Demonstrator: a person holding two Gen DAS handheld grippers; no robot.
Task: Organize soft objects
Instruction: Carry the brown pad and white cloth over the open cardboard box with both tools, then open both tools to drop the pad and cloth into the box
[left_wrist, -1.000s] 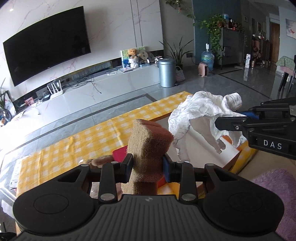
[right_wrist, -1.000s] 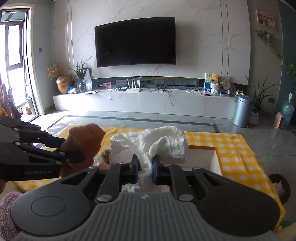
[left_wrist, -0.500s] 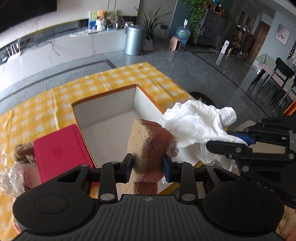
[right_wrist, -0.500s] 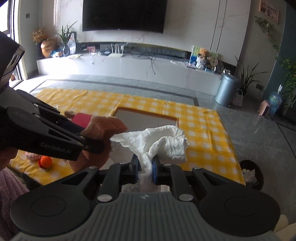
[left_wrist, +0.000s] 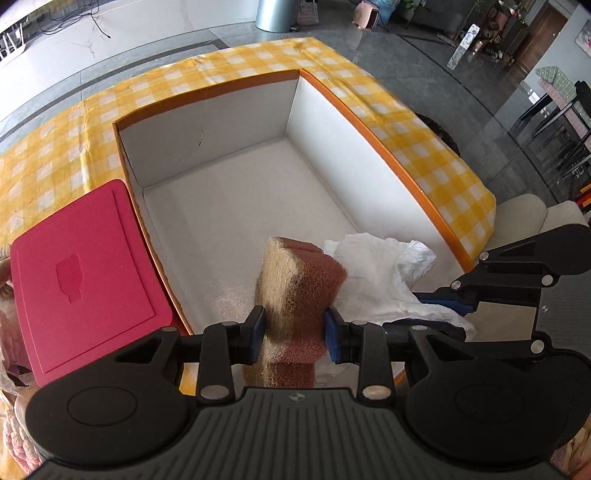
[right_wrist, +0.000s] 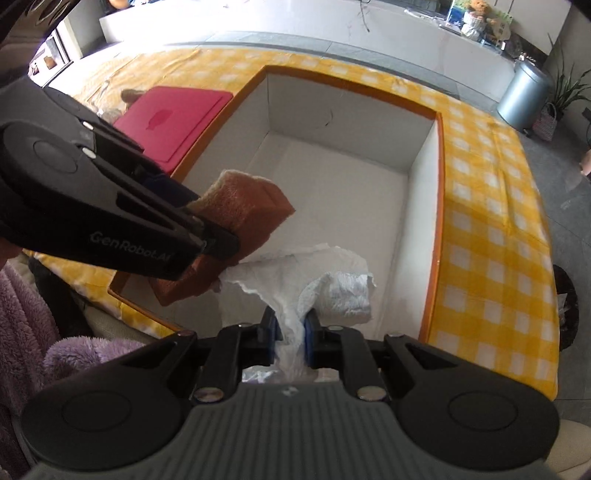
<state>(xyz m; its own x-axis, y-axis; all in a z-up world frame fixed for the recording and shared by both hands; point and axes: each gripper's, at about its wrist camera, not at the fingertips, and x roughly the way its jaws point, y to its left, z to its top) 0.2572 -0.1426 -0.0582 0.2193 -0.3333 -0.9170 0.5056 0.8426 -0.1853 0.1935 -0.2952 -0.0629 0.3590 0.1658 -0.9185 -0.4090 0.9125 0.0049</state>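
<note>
Two hand-held black tongs hang over a low desk draped in a yellow-and-white checked cloth (left_wrist: 436, 155), in a living room with a grey polished tile floor (left_wrist: 424, 55) and a long white media bench (right_wrist: 332, 22) along the far wall. A cylindrical grey metal bin (right_wrist: 524, 92) stands on the floor past the desk's far corner.

Sitting on the cloth, a large open cardboard box with orange rim and white inside (left_wrist: 229, 122) takes up much of the desk; its white floor is bare where the views show it. Just beside the box, touching or nearly touching its wall, lies a flat magenta rectangular lid or case (left_wrist: 85, 273) with an embossed mark on top.

Held above the box's near end, the left tongs (left_wrist: 294, 332) are closed on a brown two-tone scouring sponge (left_wrist: 299, 284), tan fibres on one face and reddish-brown foam on the other, pads pressing its sides. Right beside it, the right tongs (right_wrist: 290, 338) are pinched nearly together on a crumpled white cloth-like diaper (right_wrist: 332, 280), which bunches out ahead of the pads over the box interior, touching the sponge.
</note>
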